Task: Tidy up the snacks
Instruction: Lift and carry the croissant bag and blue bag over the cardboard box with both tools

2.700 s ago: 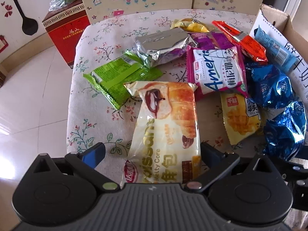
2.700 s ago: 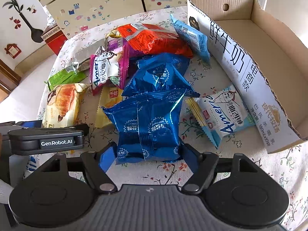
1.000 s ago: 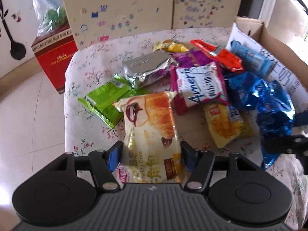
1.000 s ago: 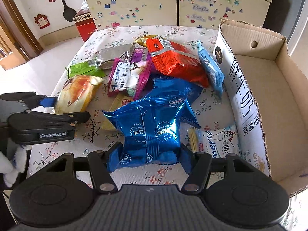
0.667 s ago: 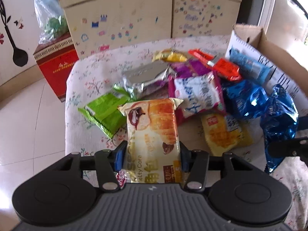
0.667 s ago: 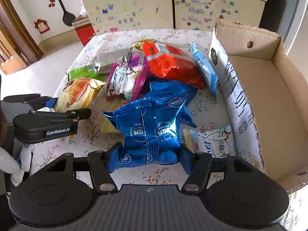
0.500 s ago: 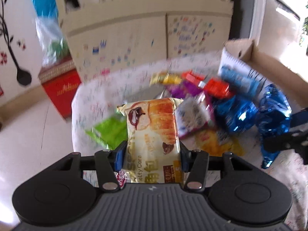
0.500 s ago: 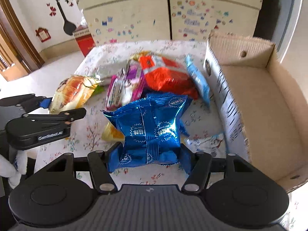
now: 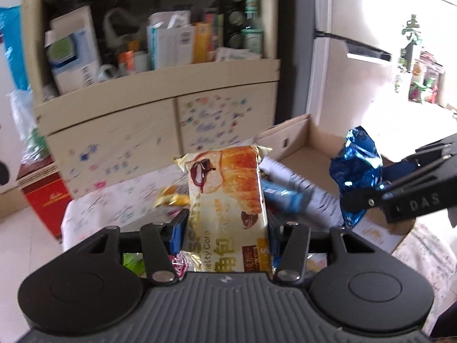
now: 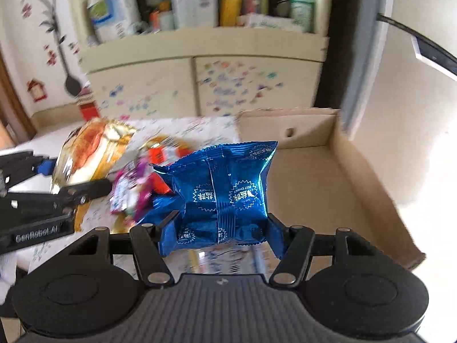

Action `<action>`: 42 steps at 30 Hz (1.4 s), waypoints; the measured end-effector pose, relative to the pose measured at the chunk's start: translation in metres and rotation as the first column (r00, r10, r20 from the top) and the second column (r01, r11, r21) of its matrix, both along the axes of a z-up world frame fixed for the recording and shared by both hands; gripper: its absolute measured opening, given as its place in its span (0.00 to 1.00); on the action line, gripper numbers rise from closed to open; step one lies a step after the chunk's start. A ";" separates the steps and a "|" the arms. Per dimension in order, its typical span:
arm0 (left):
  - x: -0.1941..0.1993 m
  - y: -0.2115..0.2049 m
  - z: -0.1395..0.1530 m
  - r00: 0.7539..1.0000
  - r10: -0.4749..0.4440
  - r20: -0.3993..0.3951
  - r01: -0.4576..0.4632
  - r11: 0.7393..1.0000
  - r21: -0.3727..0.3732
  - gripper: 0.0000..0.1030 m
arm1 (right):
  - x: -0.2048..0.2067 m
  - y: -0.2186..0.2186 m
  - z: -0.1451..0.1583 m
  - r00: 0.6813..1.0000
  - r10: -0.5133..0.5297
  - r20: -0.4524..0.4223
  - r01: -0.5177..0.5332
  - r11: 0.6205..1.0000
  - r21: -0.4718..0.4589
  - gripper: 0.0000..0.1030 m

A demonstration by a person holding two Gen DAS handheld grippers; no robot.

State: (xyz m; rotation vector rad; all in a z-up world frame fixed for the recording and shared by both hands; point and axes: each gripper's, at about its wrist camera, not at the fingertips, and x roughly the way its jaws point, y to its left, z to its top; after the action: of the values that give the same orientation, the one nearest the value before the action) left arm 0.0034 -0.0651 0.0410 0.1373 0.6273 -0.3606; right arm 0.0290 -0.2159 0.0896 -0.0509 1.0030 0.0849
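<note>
My left gripper (image 9: 225,228) is shut on a yellow croissant packet (image 9: 228,200) and holds it up above the table. It also shows in the right wrist view (image 10: 85,154) at the left. My right gripper (image 10: 222,228) is shut on a shiny blue snack packet (image 10: 220,188), lifted near the open cardboard box (image 10: 328,188). The blue packet also shows in the left wrist view (image 9: 357,168) at the right, over the box (image 9: 302,143). Several other snack packets (image 10: 140,185) lie on the floral tablecloth (image 10: 200,125) below.
A cream cabinet (image 10: 200,80) with stickers and cluttered shelves stands behind the table. A red box (image 9: 42,197) sits on the floor at the left. The cardboard box takes up the table's right side.
Both grippers closed on their packets and lifted them off the table. Both views have tilted up and now show the cabinet shelves. The blue packet has moved toward the box.
</note>
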 end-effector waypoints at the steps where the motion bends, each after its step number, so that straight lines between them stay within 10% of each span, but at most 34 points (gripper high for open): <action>1: 0.002 -0.005 0.001 1.000 -0.013 0.001 0.013 1.000 -0.003 0.51 | 0.001 -0.006 0.003 1.000 -0.020 0.008 0.020 1.000 0.002 0.67; 23: 0.045 -0.094 0.006 0.976 -0.216 -0.016 0.214 0.974 -0.075 0.50 | 0.001 -0.086 0.015 0.937 -0.348 0.031 0.347 0.937 0.045 0.67; 38: -0.008 -0.084 -0.051 0.888 -0.308 -0.341 0.341 0.939 0.039 0.80 | 0.000 -0.088 0.014 0.941 -0.339 0.005 0.337 0.936 0.098 0.67; 42: -0.014 -0.089 -0.079 0.897 -0.257 -0.360 0.314 0.943 0.110 0.51 | -0.001 -0.090 0.013 0.937 -0.350 -0.006 0.349 0.931 0.104 0.67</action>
State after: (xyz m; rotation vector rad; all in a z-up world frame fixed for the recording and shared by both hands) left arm -0.0110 -0.1542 -0.0375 0.3342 0.9868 -0.6273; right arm 0.0284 -0.3055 0.1031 0.2227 0.9804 -0.1900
